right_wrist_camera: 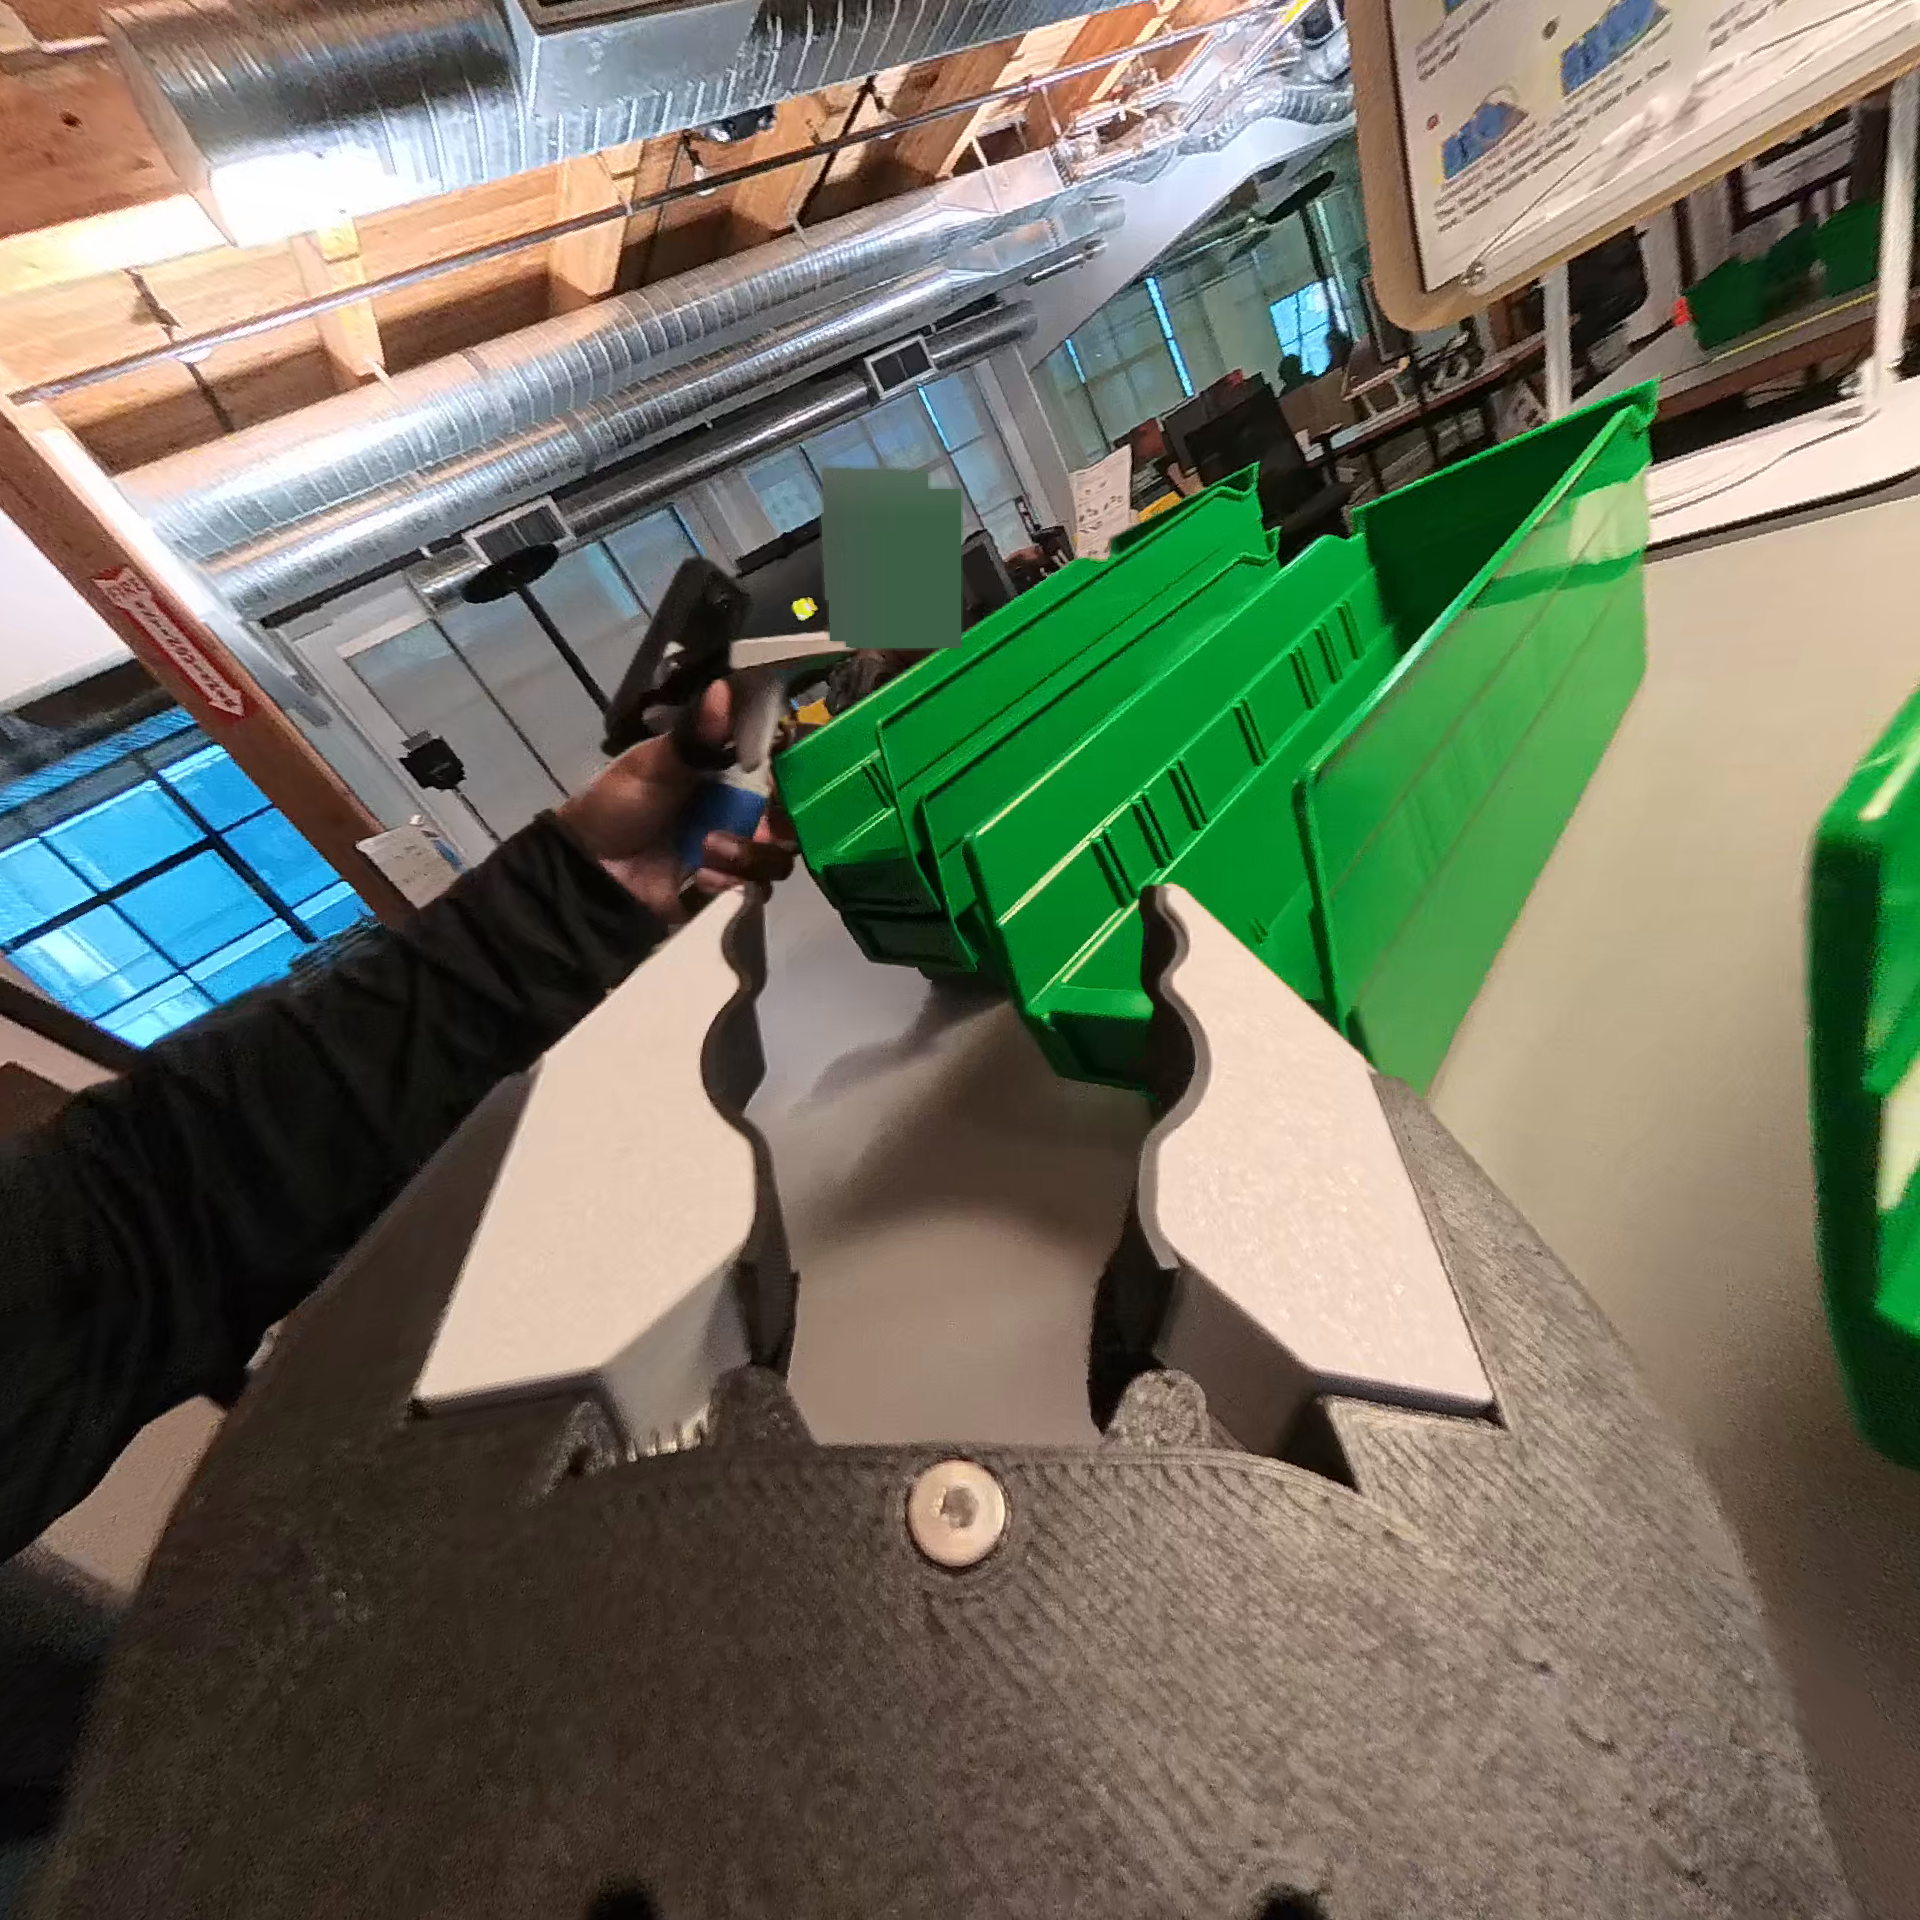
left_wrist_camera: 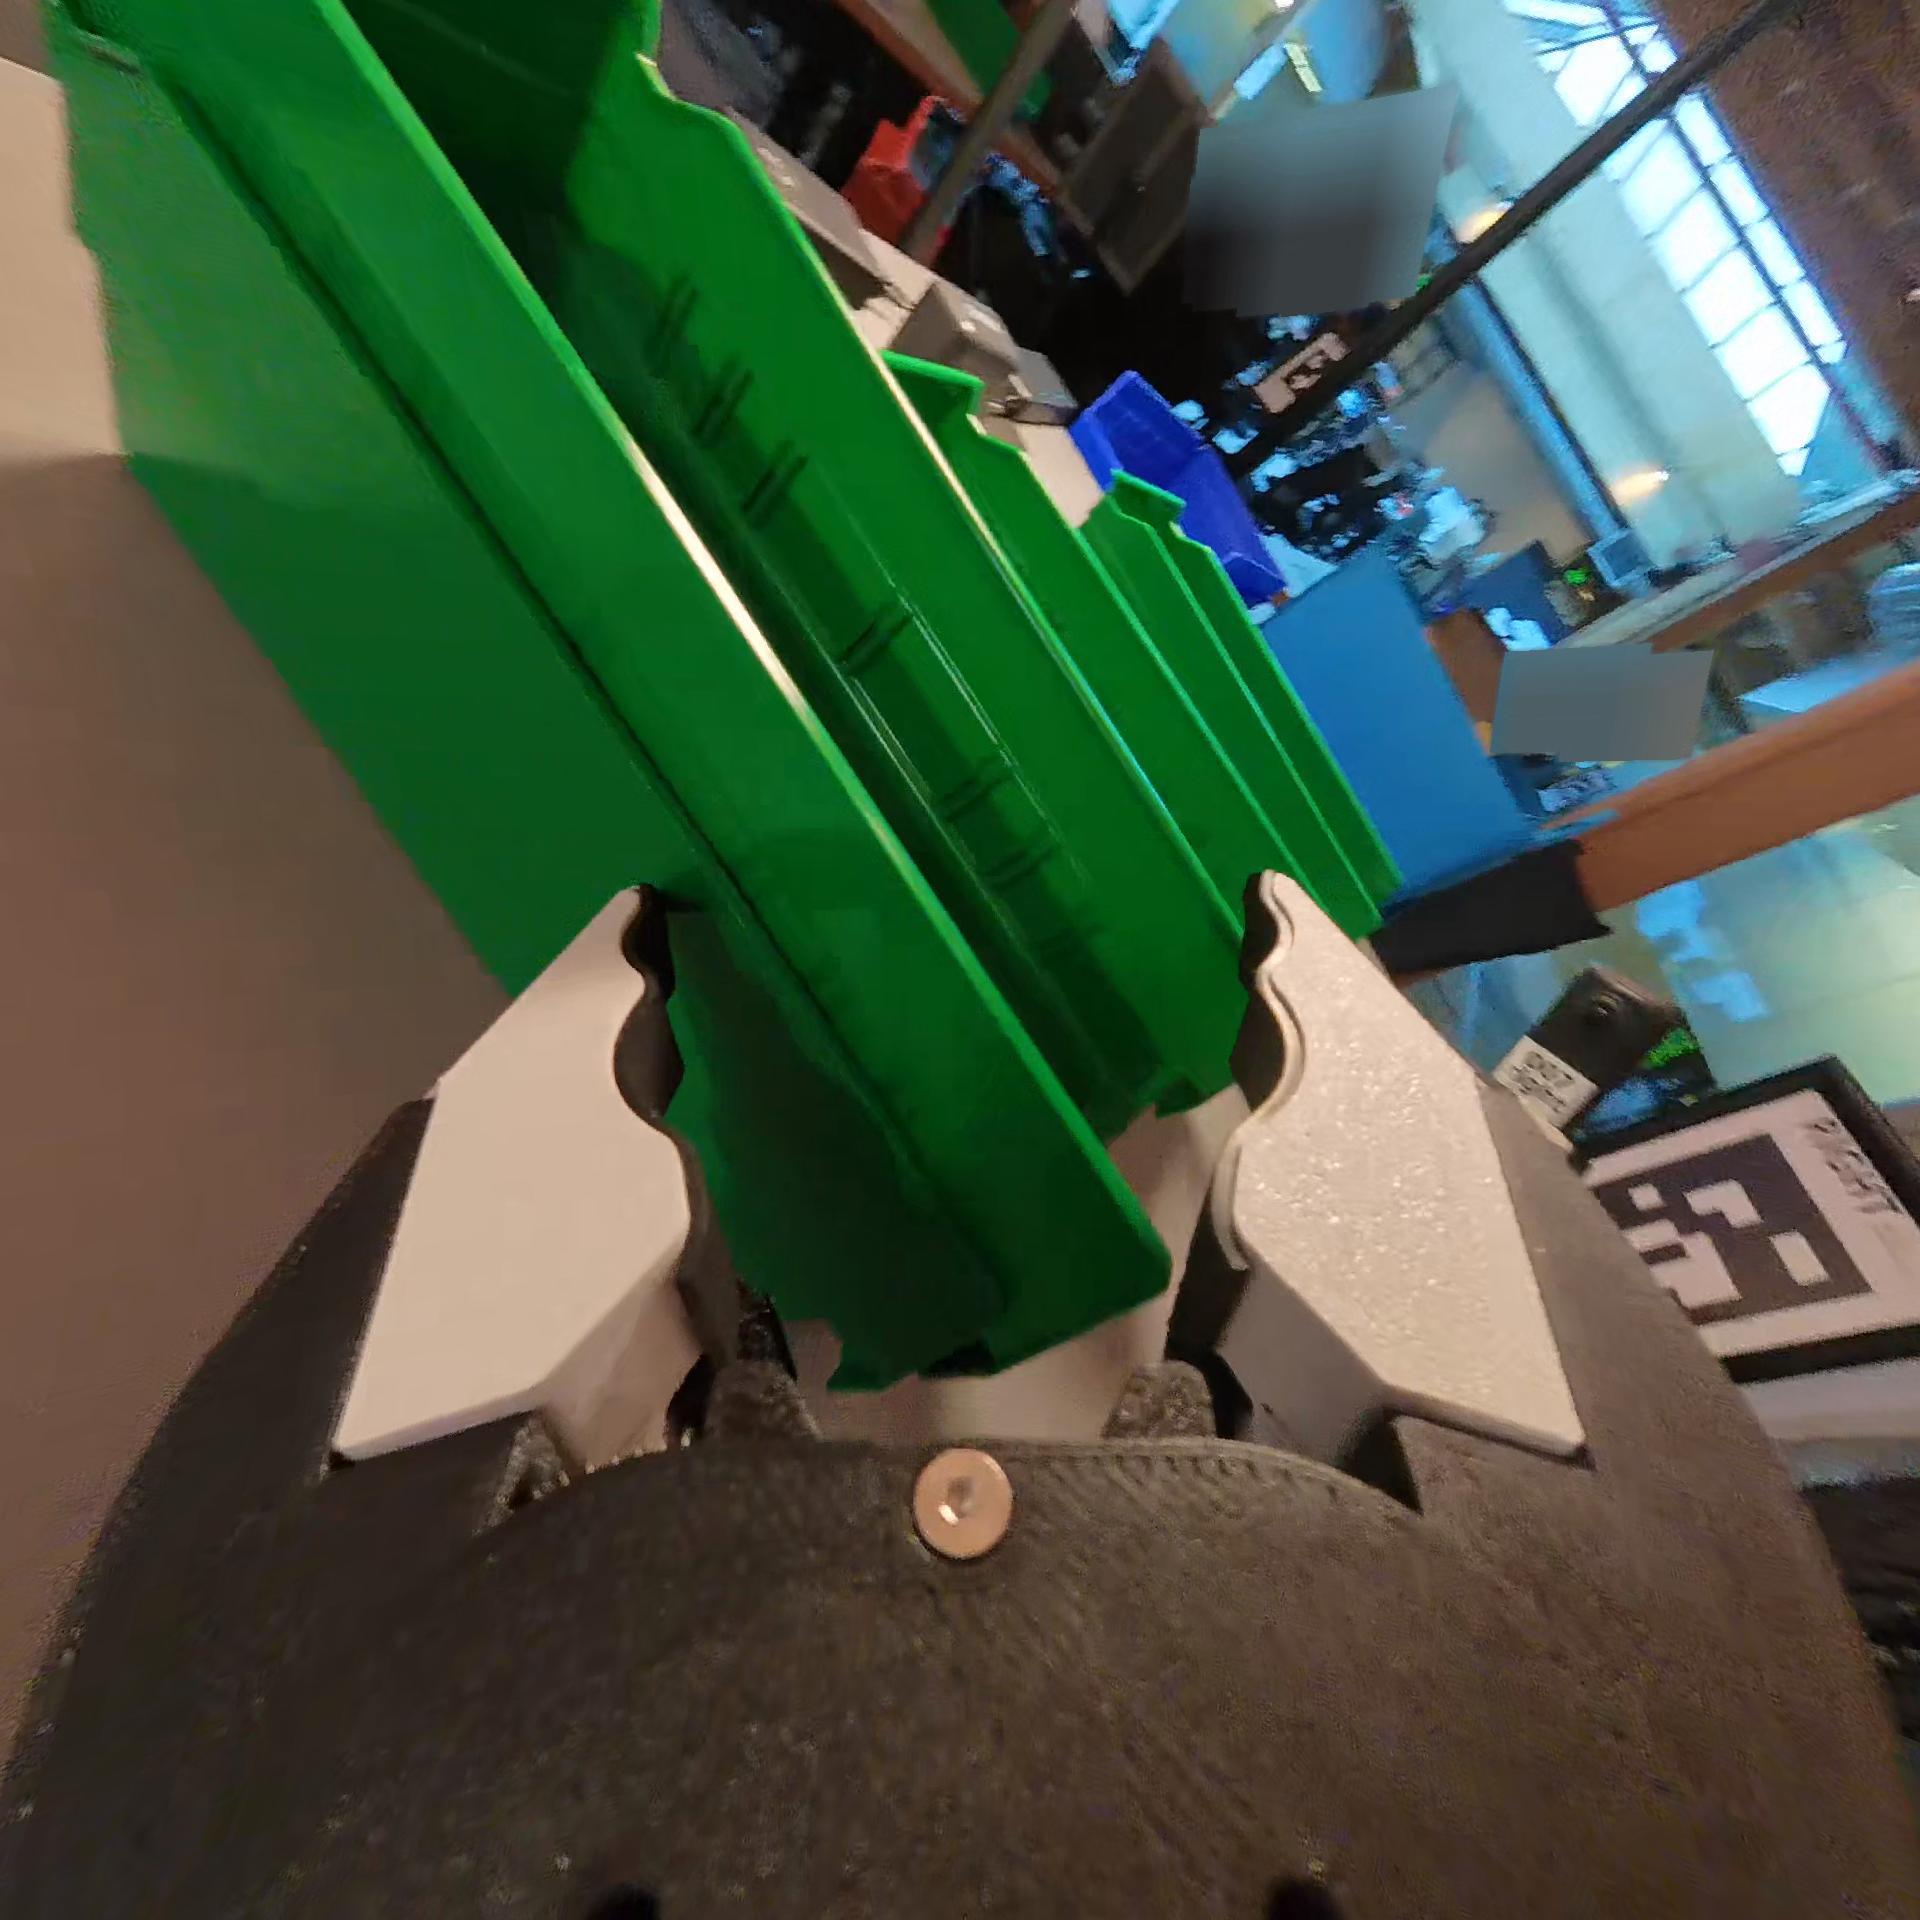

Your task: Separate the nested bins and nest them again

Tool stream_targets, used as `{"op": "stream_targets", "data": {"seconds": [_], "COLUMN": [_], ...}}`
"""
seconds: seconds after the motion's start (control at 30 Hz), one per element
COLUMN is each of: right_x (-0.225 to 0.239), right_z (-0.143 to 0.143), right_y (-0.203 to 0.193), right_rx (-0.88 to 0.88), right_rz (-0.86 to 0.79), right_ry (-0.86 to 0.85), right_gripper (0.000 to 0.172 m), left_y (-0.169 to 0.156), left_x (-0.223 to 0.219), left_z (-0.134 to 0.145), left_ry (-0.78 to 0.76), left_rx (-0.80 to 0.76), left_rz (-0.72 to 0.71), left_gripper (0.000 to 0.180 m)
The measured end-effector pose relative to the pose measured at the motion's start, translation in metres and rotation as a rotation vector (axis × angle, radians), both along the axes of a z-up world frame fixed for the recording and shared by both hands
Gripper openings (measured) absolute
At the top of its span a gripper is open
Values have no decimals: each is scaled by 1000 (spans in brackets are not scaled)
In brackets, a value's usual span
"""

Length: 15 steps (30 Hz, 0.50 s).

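Workshop setting: grey tabletop point(right_wrist_camera: 1714, 935), wooden beams and silver ducts point(right_wrist_camera: 623, 343) overhead. Long green bins point(right_wrist_camera: 1247, 790) lie in a fanned group on the table. Left gripper point(left_wrist_camera: 951, 1039) straddles a bin's end, jaws wide; pad contact cannot be told. Right gripper point(right_wrist_camera: 951, 997) open over bare table, just beside the nearest bin.

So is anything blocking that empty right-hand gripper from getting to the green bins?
Nothing visible is. The right gripper stands open, with only bare table between its fingers and the near end of the green bins. Another green object sits off to the right, out of the path.
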State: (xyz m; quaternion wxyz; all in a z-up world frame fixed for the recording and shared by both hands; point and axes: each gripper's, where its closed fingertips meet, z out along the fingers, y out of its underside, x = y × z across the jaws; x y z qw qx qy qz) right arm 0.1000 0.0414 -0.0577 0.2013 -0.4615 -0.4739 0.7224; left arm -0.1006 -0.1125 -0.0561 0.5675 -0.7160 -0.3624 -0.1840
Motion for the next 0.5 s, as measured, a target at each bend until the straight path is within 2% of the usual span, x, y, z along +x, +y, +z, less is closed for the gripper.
{"op": "stream_targets", "data": {"seconds": [0.07, 0.13, 0.23, 0.3, 0.37, 0.43, 0.47, 0.5], "right_x": [-1, -5, -17, -38, -68, -98, -112, -123], "right_z": [-1, 4, 38, 47, 40, 23, 11, 0], "right_y": [3, 7, 14, 22, 29, 32, 32, 30], "right_rx": [34, 80, 124, 260, 401, 469, 489, 498], "right_rz": [-10, -14, -39, -100, -144, -121, -96, -63], "right_ry": [-22, -62, -88, -182, -330, -493, -578, -650], "right_gripper": [74, 84, 93, 109, 130, 151, 159, 158], "left_y": [-4, -12, -25, -33, -40, -46, -49, -52], "left_x": [4, 5, 15, 25, 32, 37, 40, 45], "left_z": [1, 2, -3, -10, -22, -35, -32, -24], "left_ry": [26, 92, 200, 252, 280, 261, 224, 225], "left_rx": [29, 61, 82, 95, 104, 131, 186, 258], "left_rz": [13, 68, 159, 221, 278, 319, 326, 316], "left_gripper": [108, 108, 109, 109, 109, 108, 107, 105]}}
